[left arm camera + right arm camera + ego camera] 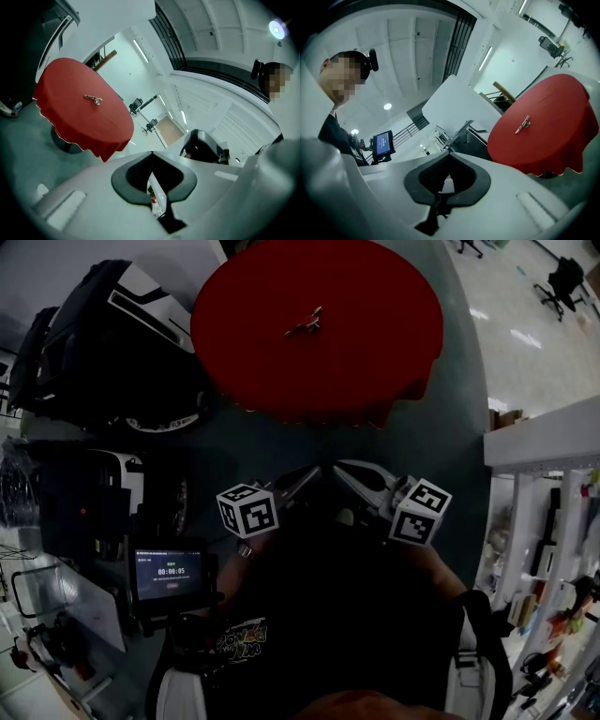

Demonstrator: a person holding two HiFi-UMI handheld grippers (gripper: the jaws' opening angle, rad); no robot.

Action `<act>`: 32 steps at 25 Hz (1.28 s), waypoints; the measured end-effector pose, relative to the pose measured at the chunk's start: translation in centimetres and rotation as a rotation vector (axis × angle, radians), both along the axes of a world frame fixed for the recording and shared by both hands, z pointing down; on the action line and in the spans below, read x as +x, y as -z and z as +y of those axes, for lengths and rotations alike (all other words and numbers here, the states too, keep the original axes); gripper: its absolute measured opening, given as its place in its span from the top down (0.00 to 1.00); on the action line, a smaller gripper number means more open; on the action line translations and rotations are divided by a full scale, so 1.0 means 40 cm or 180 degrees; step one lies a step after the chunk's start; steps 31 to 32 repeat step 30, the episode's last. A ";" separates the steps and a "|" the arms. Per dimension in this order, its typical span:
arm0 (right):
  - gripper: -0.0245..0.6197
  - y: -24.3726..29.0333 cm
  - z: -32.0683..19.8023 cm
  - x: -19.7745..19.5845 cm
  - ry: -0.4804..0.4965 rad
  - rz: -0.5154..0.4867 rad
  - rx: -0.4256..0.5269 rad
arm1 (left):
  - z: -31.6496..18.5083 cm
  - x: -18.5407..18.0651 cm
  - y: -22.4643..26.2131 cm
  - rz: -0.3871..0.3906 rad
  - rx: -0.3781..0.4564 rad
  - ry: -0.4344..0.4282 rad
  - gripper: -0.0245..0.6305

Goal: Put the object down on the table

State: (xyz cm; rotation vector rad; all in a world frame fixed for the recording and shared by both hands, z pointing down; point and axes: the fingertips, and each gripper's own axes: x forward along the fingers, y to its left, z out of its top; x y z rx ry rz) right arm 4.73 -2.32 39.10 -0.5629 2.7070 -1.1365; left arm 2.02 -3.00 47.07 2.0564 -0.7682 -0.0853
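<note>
A small metal object [305, 324] lies near the middle of the round red table [375, 352], with no gripper near it. It also shows on the table in the left gripper view [93, 99] and the right gripper view [522, 124]. Both grippers are held close to the person's body, well short of the table. In the head view the left gripper [311, 474] and the right gripper [342, 470] point their tips toward each other. The left gripper's [151, 153] jaws meet at the tips with nothing between them. The right gripper's [449, 154] jaws are also shut and empty.
Black and white cases [112, 334] are stacked on the floor left of the table. A small screen with a timer [169, 577] is mounted at the lower left. White shelving [544, 521] stands at the right, and an office chair [562, 282] is far off.
</note>
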 end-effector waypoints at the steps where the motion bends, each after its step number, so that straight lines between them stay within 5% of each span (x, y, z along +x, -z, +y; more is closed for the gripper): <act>1: 0.96 -0.007 0.008 0.016 0.0025 -0.0004 0.0011 | 0.008 0.017 -0.008 -0.0004 -0.0001 0.0012 0.93; 12: 0.96 0.017 0.051 0.060 0.0100 0.0019 0.0172 | 0.039 0.078 0.018 -0.0121 0.0155 -0.0037 0.93; 23: 0.96 -0.007 0.056 0.108 -0.0031 0.0024 0.0079 | 0.043 0.143 -0.018 -0.0150 0.0045 -0.0290 0.94; 32: 0.96 -0.011 0.065 0.108 -0.0018 0.0018 0.0098 | 0.051 0.138 -0.023 -0.0179 0.0050 -0.0246 0.94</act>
